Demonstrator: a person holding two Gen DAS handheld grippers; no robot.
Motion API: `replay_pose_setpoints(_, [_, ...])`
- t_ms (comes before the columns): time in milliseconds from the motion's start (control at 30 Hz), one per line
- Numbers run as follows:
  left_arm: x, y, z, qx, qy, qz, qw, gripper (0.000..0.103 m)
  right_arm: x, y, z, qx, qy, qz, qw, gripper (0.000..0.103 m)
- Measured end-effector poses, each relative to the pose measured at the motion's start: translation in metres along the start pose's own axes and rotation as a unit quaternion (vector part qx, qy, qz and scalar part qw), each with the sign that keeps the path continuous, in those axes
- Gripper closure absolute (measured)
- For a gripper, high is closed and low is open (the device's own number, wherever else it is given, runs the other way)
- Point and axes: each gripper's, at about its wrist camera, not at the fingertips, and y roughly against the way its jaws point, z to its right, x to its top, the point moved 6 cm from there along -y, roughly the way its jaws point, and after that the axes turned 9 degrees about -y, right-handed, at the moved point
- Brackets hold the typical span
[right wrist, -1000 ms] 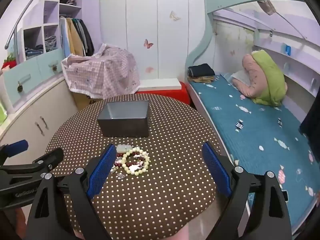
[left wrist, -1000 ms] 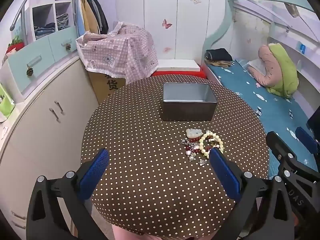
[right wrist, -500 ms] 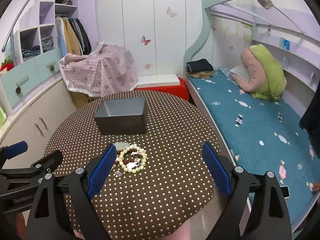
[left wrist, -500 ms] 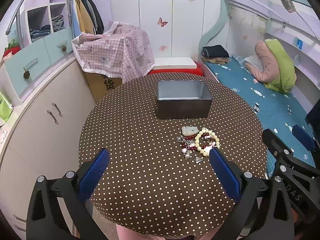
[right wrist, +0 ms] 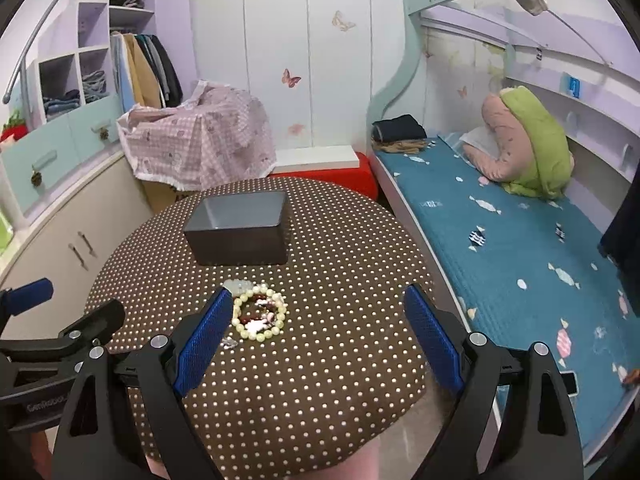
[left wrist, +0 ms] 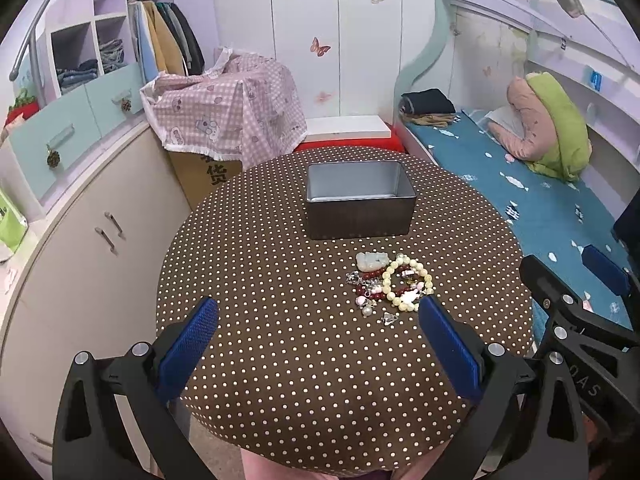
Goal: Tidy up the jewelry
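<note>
A pile of jewelry lies on the round dotted table (left wrist: 260,280): a cream bead bracelet (left wrist: 407,282), a dark red bead bracelet (left wrist: 366,286), a pale jade pendant (left wrist: 371,261) and small silver charms (left wrist: 387,318). Behind it stands an empty grey metal box (left wrist: 358,204). My left gripper (left wrist: 318,322) is open and empty, hovering above the table's near side. My right gripper (right wrist: 318,318) is open and empty; the bracelets (right wrist: 260,317) lie just inside its left finger. The box also shows in the right wrist view (right wrist: 240,227).
A bed with a blue cover (right wrist: 520,232) runs along the right, close to the table. White cabinets (left wrist: 92,232) stand at the left. A box under a pink checked cloth (left wrist: 228,120) and a red stool (left wrist: 352,144) stand behind the table.
Both grippers have drifted slightly left and up, still open; the table and jewelry sit a little lower and more centred in view. Nothing on the table has moved.
</note>
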Motion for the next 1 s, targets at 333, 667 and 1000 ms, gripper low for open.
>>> replay_pose_setpoints(333, [-0.001,-0.011,0.0,-0.017,-0.002,-0.014,0.9998,0.007,-0.001,-0.012,0.001,0.004,-0.006,-0.018,1.0,0.018])
replay_pose_setpoints(667, [-0.005,-0.018,-0.007,-0.022,0.005,-0.022,0.9995,0.007,-0.001,-0.023,-0.009,0.003,0.003,-0.026,1.0,0.018])
replay_pose_setpoints(1000, [-0.008,-0.022,-0.01,-0.028,0.012,-0.025,0.9992,0.007,-0.005,-0.032,-0.013,0.007,-0.002,-0.032,0.999,0.018])
